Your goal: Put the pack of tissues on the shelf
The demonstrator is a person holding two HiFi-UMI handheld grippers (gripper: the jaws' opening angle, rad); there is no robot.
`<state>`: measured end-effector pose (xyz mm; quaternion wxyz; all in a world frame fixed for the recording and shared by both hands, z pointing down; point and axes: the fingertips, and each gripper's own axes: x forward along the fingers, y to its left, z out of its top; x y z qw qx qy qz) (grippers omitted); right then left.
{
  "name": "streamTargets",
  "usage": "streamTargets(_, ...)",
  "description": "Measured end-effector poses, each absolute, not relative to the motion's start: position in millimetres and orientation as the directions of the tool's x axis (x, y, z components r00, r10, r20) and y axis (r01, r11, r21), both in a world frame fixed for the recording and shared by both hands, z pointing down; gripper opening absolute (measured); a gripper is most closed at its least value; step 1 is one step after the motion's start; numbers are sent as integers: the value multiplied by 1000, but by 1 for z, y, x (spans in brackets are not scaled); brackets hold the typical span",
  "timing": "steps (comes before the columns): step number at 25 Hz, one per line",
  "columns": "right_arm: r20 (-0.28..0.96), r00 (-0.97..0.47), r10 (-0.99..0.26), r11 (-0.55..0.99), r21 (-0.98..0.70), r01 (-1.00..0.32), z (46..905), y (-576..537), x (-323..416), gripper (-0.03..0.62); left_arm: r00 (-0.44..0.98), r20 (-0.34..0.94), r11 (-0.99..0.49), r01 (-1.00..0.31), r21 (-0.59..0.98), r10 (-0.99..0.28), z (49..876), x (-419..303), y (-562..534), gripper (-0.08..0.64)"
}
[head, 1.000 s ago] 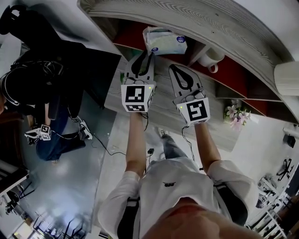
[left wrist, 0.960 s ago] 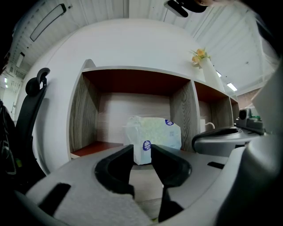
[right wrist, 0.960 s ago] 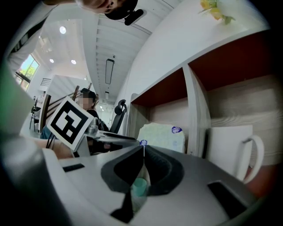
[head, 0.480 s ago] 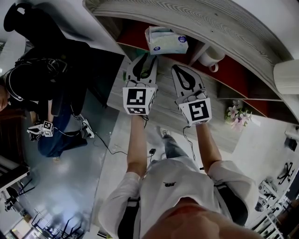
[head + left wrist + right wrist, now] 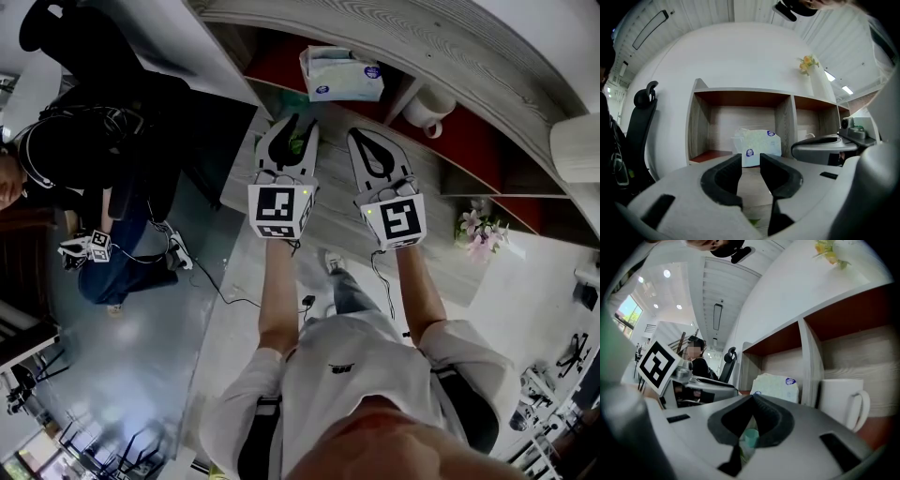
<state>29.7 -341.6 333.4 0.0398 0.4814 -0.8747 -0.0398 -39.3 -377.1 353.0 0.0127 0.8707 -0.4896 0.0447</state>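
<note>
Your left gripper [image 5: 751, 160]: jaws a little apart, holding nothing | your right gripper [image 5: 752, 397]: jaws pressed together, empty | pack of tissues [image 5: 342, 73]: far, in the left part of the shelf [image 5: 422, 37], touching neither | risk: a push forward knocks it over.

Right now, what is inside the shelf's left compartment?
A pack of tissues stands in it, on the red floor. The wooden back wall shows around the pack; anything directly behind the pack is covered. A white mug sits in the next compartment.

White pack of tissues [image 5: 341, 73] sits upright inside the shelf [image 5: 441, 70].
</note>
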Motion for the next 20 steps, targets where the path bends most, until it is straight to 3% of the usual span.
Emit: streamTargets(20,36,-522,-852,523,110,-845,332,-331,31,25,504,95,-507,-862,-18,-859,353,-49,-357,124)
